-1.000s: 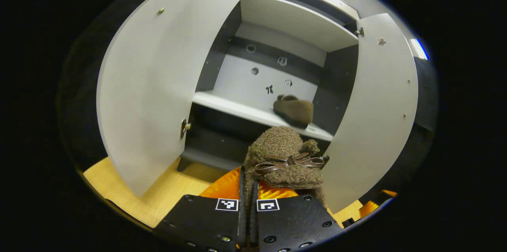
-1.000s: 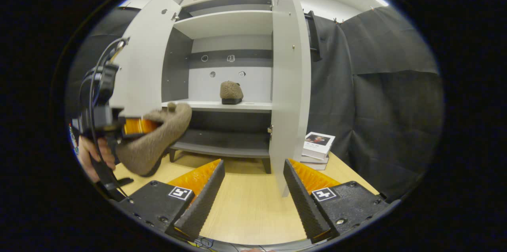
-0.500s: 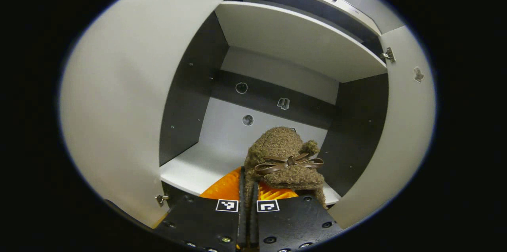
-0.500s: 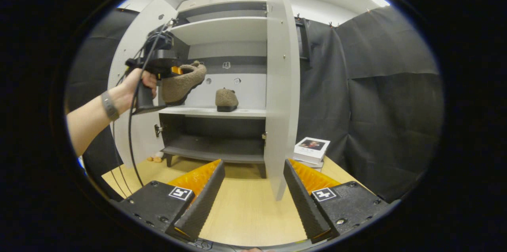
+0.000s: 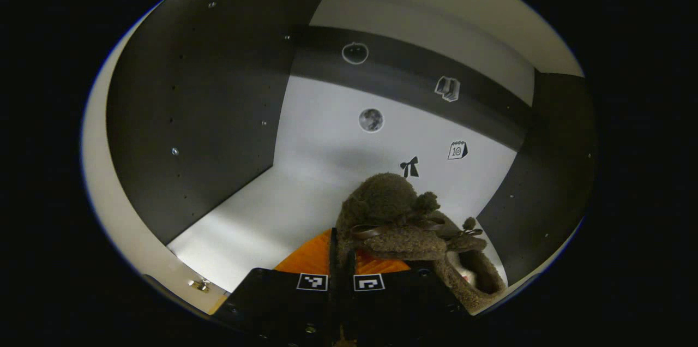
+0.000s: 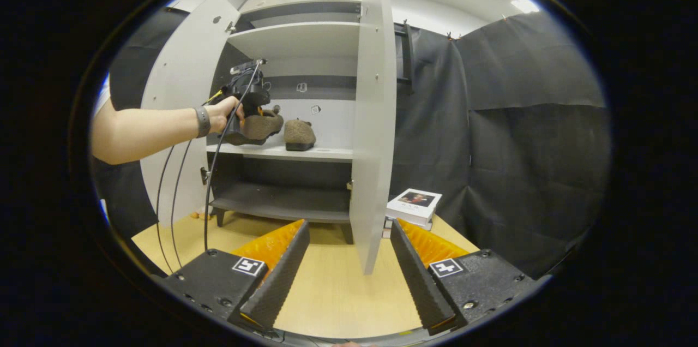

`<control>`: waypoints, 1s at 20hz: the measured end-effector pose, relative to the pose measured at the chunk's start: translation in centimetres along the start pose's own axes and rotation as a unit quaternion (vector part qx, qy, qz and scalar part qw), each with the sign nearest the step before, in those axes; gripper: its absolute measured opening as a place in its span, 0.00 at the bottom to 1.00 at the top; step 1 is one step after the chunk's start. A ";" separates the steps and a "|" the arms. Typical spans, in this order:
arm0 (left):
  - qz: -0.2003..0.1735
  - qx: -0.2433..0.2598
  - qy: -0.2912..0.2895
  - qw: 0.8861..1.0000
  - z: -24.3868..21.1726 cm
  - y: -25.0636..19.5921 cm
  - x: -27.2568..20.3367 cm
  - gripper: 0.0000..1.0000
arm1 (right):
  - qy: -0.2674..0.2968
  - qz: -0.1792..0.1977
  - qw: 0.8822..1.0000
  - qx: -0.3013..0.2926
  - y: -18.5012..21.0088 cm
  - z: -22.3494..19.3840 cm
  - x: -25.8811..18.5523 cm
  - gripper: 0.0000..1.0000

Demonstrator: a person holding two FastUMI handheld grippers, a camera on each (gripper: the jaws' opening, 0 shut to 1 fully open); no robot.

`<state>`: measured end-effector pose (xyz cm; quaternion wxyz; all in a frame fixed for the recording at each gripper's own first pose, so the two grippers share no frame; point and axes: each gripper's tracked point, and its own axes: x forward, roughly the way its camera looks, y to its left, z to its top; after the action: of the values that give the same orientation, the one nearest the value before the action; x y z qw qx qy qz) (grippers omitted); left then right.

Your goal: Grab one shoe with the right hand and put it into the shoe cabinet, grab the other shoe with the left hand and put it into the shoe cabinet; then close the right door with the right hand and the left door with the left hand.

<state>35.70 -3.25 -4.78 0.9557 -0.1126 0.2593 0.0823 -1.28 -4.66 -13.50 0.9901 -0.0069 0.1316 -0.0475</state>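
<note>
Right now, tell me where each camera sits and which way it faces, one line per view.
Left gripper view: rides the left gripper, inside the shoe cabinet, facing its back wall; jaws shut on the held shoe, beside the placed shoe.
Right gripper view: rides the right gripper, back over the wooden table, facing the cabinet front and right door; jaws open, empty; the person's hand shows.
Shared: both shoes on the middle shelf.

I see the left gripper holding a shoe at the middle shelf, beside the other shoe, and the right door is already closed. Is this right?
Not quite: the right door stands open, as the right gripper view shows. The rest holds: the left gripper holds a shoe at the middle shelf, beside the other shoe.
</note>
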 end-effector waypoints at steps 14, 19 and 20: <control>0.011 -0.011 0.088 0.996 -2.1 1.0 3.5 0.16 | 0.017 0.006 1.000 0.008 0.7 -0.9 0.1 0.95; 0.033 -0.007 0.104 0.994 -2.1 2.1 2.9 0.40 | 0.016 0.003 1.000 0.008 0.4 -0.9 -0.2 0.95; 0.042 -0.005 0.107 0.993 -2.2 2.6 2.7 0.52 | 0.016 0.003 1.000 0.009 0.5 -0.9 -0.3 0.95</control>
<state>36.40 -1.03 -8.45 0.9175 -0.1145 0.3644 0.1108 -1.78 -4.09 -14.27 0.9880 0.0031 0.1473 -0.0455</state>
